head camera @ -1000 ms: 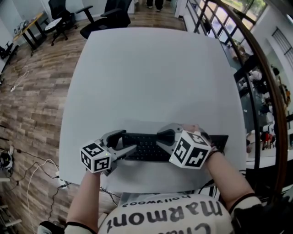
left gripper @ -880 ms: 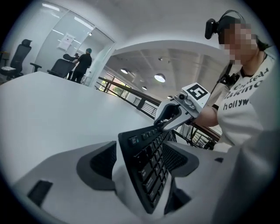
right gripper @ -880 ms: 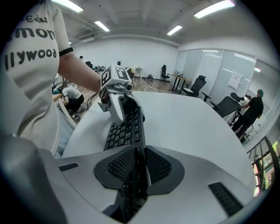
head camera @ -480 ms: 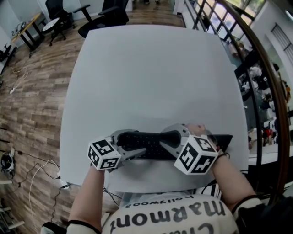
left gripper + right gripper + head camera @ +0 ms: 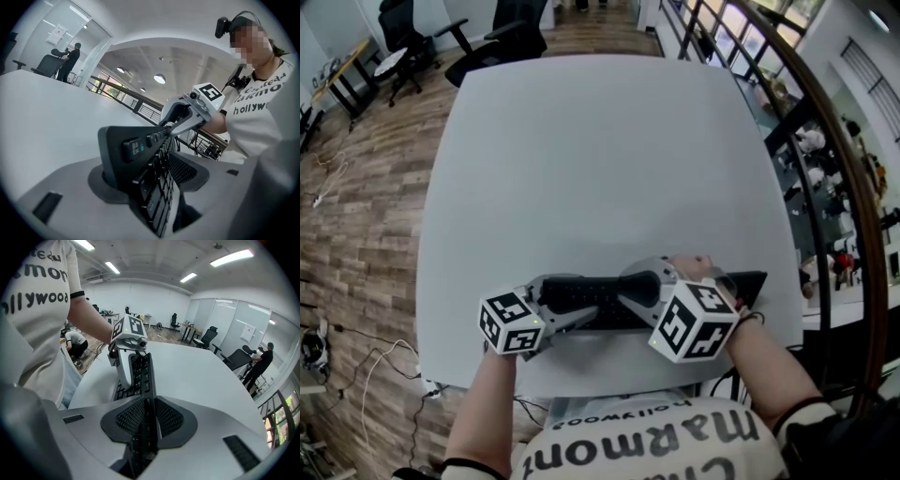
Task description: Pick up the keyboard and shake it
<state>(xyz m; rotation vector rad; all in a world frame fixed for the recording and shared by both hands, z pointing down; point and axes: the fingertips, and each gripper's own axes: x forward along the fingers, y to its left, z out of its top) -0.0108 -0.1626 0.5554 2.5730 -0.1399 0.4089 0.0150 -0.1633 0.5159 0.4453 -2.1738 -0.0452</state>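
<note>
Keyboard [image 5: 600, 302] at near edge of worktop [image 5: 600, 159]: right grasp made, left incomplete.
On my right gripper [image 5: 630, 298] the jaws are clamped on its middle; on my left gripper [image 5: 562, 302] the jaws have just been closing round its left end, not yet gripping.

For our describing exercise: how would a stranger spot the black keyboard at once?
Start at the big pale grey table and go to its edge nearest the person. There is a flat black keyboard, clamped by the right gripper, its left end between the jaws of the left gripper, which have just been closing. Unlike the pale grey grippers beside it, it is dark and covered in keys.
</note>
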